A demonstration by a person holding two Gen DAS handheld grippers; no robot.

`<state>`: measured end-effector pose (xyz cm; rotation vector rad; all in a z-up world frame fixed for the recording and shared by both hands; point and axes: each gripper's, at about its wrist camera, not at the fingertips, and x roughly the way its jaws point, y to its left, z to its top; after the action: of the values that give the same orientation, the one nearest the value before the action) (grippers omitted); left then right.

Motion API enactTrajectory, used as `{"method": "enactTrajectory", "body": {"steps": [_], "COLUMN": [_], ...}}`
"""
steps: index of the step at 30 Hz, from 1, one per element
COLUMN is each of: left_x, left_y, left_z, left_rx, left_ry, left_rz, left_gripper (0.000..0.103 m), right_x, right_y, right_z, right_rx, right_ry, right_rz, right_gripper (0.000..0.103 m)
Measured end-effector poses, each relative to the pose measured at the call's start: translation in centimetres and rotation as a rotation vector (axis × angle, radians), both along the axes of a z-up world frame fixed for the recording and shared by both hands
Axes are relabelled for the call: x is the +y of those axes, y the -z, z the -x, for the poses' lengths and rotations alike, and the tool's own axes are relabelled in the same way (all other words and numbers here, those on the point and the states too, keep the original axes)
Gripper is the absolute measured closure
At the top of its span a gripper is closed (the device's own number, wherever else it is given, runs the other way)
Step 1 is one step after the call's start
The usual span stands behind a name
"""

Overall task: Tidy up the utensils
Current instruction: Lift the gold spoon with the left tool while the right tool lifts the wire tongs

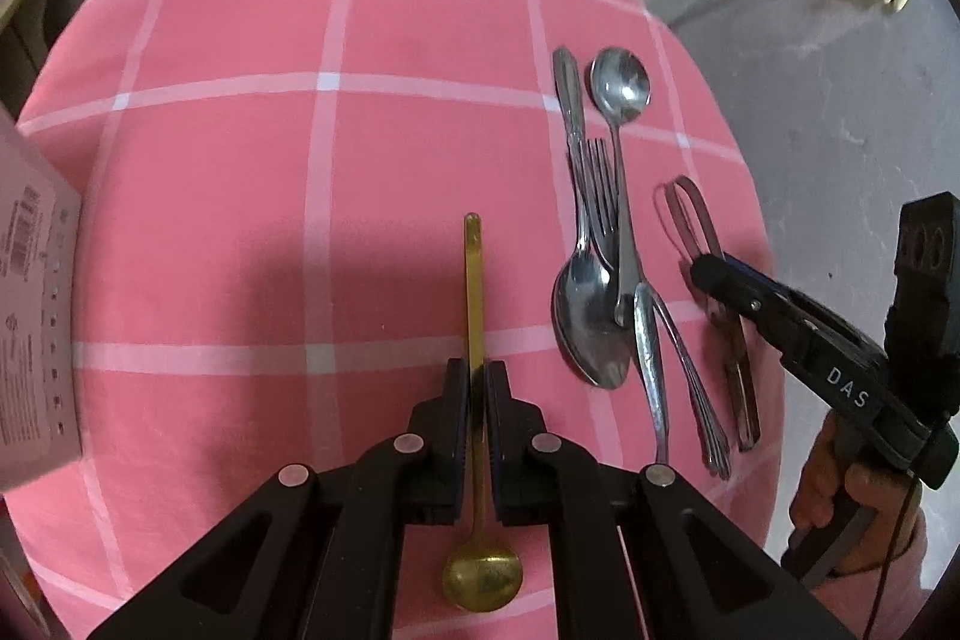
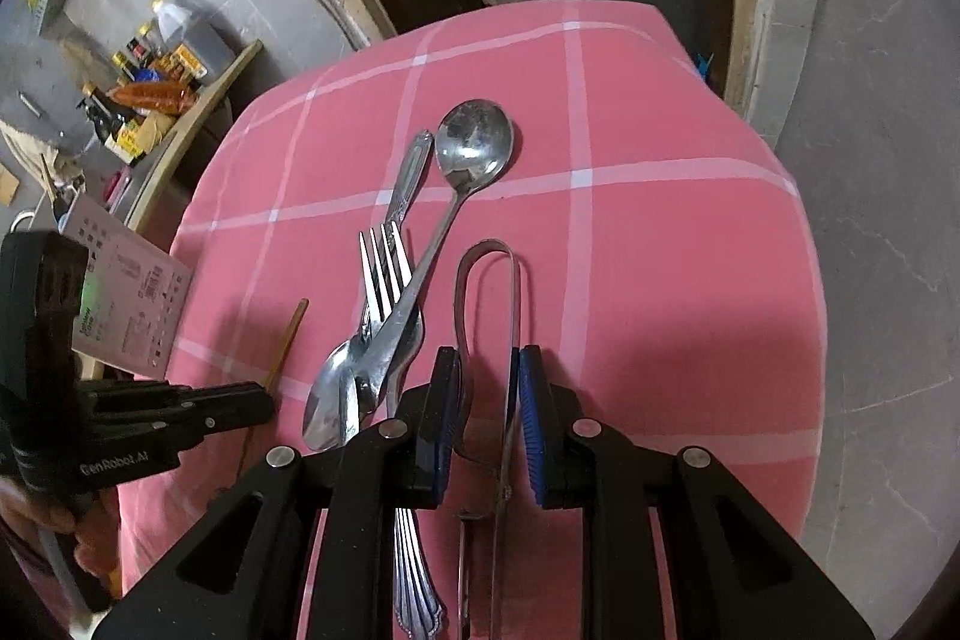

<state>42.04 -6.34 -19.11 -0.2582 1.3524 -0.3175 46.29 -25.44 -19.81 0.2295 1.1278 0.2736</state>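
On the pink worktop (image 1: 240, 160), our left claw (image 1: 477, 382) grips one gold spoon (image 1: 480, 574); our right claw (image 2: 489, 376) pinches one pair of tongs (image 2: 489, 292). Beside them lie two silver spoons (image 1: 621, 85) and one fork (image 1: 603, 184).

tablecloth (image 1: 240, 220): pink, white grid | spoon (image 1: 480, 574): gold | cutlery (image 1: 591, 328): silver
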Motion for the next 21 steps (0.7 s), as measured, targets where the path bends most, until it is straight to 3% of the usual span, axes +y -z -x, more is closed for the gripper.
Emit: {"method": "enactTrajectory", "body": {"steps": [5,8,10,12,14,17,21], "left_x": [-0.3,-0.9,-1.2,-1.5,-1.4,-0.2,0.5], "left_y": [0.3,0.4,0.4,0.4,0.5,1.1,0.7], "left_z": [-1.0,-1.4,-1.7,-1.9,-1.7,-0.7,1.5], "left_rx": [0.061,0.074,0.081,0.081,0.071,0.069,-0.019], "left_ry": [0.017,0.041,0.049,0.05,0.046,-0.009,-0.06], "left_rz": [0.003,-0.016,-0.023,-0.021,-0.001,0.111,0.182], "left_gripper": [0.096,0.097,0.097,0.098,0.098,0.098,0.098], "right_x": [1.0,2.6,3.3,3.7,2.8,0.6,-0.9], "right_y": [0.2,0.2,0.1,-0.1,-0.4,-1.3,-2.9], "right_z": [-1.1,-1.4,-1.4,-1.2,-0.9,0.4,3.4], "right_rx": [0.045,0.051,0.046,0.038,0.039,0.016,-0.074], "right_ry": [-0.041,-0.094,-0.119,-0.131,-0.103,-0.031,0.039], "right_rz": [0.034,0.13,0.186,0.219,0.157,0.005,-0.097], "right_gripper": [0.078,0.076,0.076,0.083,0.084,0.084,0.084]}}
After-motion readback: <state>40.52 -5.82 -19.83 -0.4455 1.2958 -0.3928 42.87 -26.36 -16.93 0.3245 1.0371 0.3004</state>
